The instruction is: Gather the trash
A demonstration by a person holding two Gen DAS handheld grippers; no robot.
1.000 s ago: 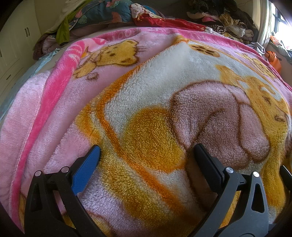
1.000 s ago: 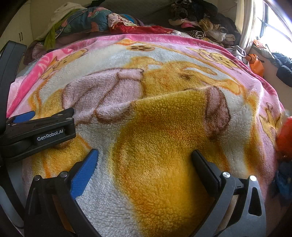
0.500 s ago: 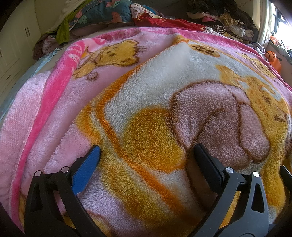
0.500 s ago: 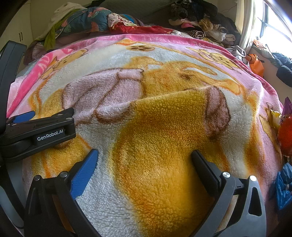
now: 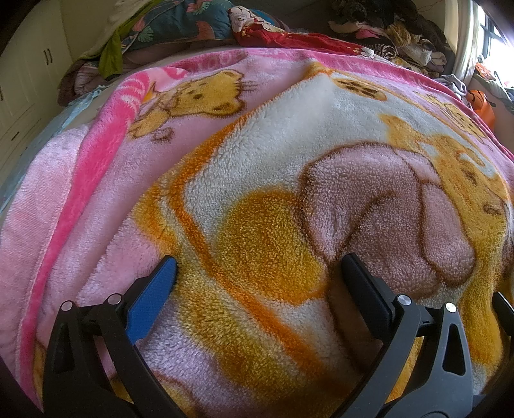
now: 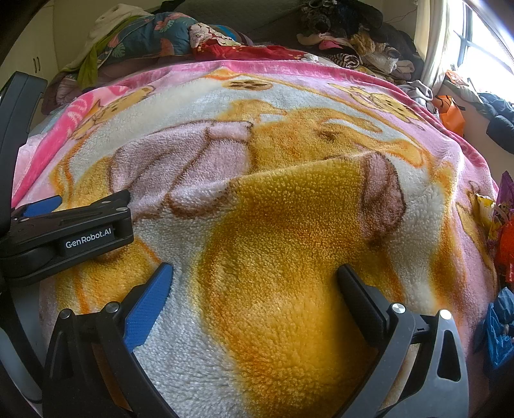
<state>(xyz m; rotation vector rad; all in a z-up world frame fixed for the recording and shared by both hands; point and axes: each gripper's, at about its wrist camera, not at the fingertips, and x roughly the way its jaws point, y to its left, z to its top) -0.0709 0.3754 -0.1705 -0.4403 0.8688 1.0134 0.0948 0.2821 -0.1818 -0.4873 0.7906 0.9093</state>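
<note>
The left gripper hangs low over a fluffy blanket that covers the bed, its two fingers spread wide with nothing between them. Straight ahead of it lies the yellow, pink and white cartoon print of the blanket; far ahead, past the blanket's pink edge, a pile of clothes and a dark flowered quilt are heaped up. Ahead to its left stand pale cupboard doors.

The right gripper also hangs just above the blanket, fingers held wide apart and empty. To its left, close by, the black body of the left gripper shows with white lettering on it. A raised fold of the blanket runs across just ahead of the right gripper. The trash is off to its right, at the edge of the bed: bright wrappers in purple, yellow and orange-red, with a crumpled blue one nearer and lower. Neither gripper touches them.
</note>
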